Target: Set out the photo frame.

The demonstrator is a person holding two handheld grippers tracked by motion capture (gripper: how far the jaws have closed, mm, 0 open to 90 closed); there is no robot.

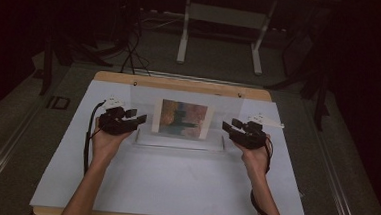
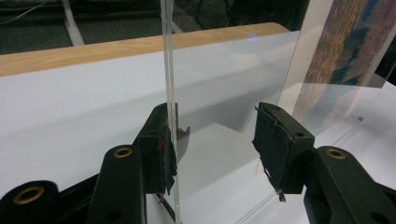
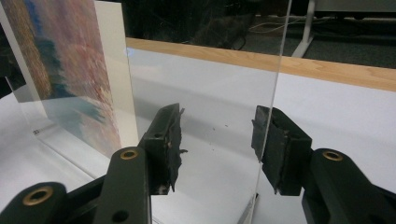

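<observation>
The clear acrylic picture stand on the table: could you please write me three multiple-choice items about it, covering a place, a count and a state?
1. Where is the picture?
A. flat on the white sheet
B. upright inside the clear acrylic stand
C. on the floor

2. How many hand-held grippers flank the stand?
A. one
B. two
C. three

3. How do the left hand-held gripper's jaws stand?
A. apart
B. shut tight
C. clamped on a cable

Answers: 1 B, it stands upright mid-table between clear panels; 2 B, the left and the right hand-held gripper, one at each end; 3 A, a wide gap separates them around the panel's edge.
</observation>
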